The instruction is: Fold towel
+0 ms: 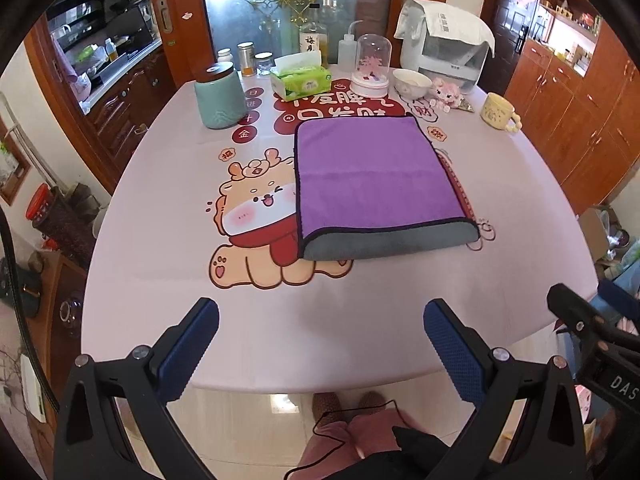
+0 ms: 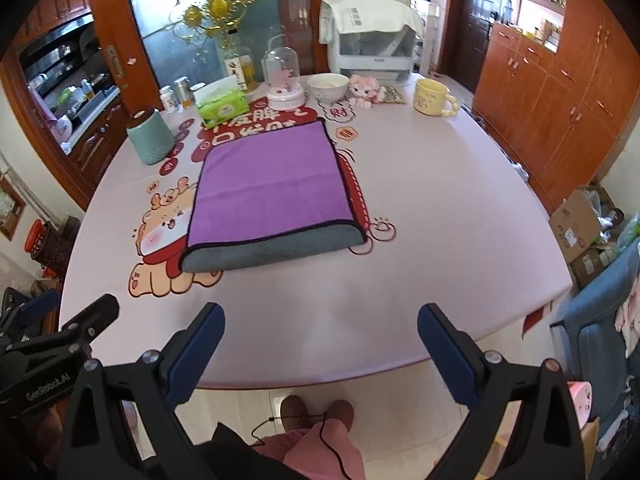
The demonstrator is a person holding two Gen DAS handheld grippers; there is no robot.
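Observation:
A purple towel [image 1: 372, 174] with a grey underside lies folded flat on the pink table [image 1: 160, 240]; its grey lower layer shows along the near edge. It also shows in the right wrist view [image 2: 276, 178]. My left gripper [image 1: 320, 312] is open and empty, held above the table's near edge, well short of the towel. My right gripper [image 2: 320, 312] is open and empty too, also back at the near edge. The right gripper's body shows at the right of the left wrist view [image 1: 592, 328].
At the table's far side stand a teal jar [image 1: 219, 96], a tissue box [image 1: 301, 80], a glass dome [image 1: 372, 66], a white bowl [image 1: 412, 82], a pink plush toy [image 1: 448, 96], a yellow mug [image 1: 498, 111] and a covered white appliance [image 1: 448, 48]. Wooden cabinets [image 2: 560, 92] stand to the right.

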